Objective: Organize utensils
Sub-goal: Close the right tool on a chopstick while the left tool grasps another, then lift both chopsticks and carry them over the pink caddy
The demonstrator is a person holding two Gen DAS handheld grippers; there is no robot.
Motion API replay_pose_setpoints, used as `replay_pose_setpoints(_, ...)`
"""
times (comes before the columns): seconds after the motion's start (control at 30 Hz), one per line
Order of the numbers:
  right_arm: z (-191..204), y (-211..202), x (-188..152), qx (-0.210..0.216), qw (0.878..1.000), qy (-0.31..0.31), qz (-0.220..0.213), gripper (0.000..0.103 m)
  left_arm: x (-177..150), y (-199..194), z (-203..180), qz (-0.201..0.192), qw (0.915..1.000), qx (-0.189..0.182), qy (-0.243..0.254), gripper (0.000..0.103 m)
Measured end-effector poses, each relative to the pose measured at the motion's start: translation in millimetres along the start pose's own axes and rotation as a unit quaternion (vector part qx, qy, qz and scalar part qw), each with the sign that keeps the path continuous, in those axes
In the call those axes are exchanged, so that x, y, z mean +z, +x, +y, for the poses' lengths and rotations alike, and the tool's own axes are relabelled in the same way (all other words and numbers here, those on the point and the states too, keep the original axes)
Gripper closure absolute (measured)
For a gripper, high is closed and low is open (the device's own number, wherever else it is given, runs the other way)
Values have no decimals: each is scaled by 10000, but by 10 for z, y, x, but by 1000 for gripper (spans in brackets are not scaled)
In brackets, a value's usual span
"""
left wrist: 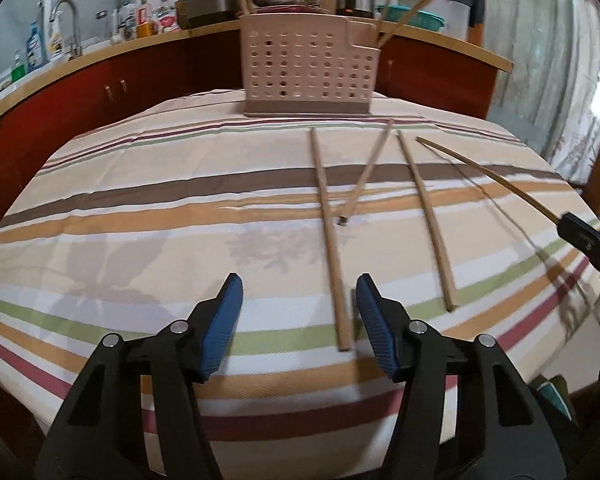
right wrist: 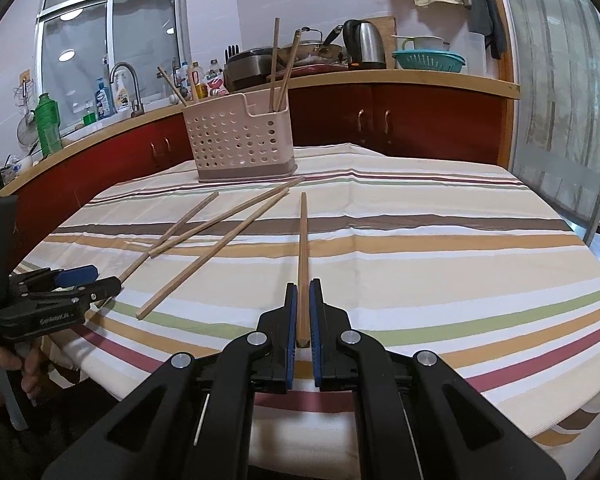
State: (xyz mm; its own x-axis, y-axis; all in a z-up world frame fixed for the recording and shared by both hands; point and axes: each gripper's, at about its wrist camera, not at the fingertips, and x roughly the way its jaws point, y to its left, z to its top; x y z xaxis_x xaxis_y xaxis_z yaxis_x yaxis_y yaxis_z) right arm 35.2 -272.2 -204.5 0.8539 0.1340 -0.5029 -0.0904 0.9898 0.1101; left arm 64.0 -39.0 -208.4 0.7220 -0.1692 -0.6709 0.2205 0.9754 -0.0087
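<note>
The right gripper (right wrist: 303,312), low in the centre of its own view, is clamped on a chopstick (right wrist: 302,256) that runs straight up the frame from between the blue pads, its far tip lifted over the striped cloth (right wrist: 440,240). In the left wrist view that same stick (left wrist: 488,178) slants in from the right edge.

The left gripper (left wrist: 299,312) sits at the bottom of its view with its jaws apart. A loose chopstick's (left wrist: 329,232) near end lies between the pads, close against the right-hand one, but nothing presses on it. Seen from the right wrist view, this gripper (right wrist: 96,280) is at the left edge, held in a hand (right wrist: 4,364).

Two more chopsticks lie flat on the cloth: a short-looking one (left wrist: 366,174) crossing toward the first, and a long one (left wrist: 426,220) just right of it.

The pink holder (left wrist: 306,68) stands at the far end of the table, upper centre in both views, with several chopsticks already upright in it.
</note>
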Motion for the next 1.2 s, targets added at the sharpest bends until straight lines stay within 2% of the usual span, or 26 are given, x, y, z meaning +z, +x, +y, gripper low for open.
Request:
replay_pose_setpoints(0.2,14,-28,-20,11,10000,-9,11,96,-33,-32,-38,-50,9995,-232,183,73)
replay_pose_setpoints(0.33,38,-43,-19,28,10000,-39,12,96,-24,-28,11,-51,9993,-310,183,96)
replay_pose_setpoints(0.57,52,-109,24,9,10000,-58,-78,96,3,-105,40,-174,9989,-396,169,96)
replay_pose_setpoints(0.83,83,-258,138,-8,9995,-91,-301,96,199,-424,125,-770,9965,-317,61,96)
replay_pose_setpoints(1.2,71,-448,421,-26,9977,-79,-669,96,557,-780,188,-1548,9876,-243,24,96)
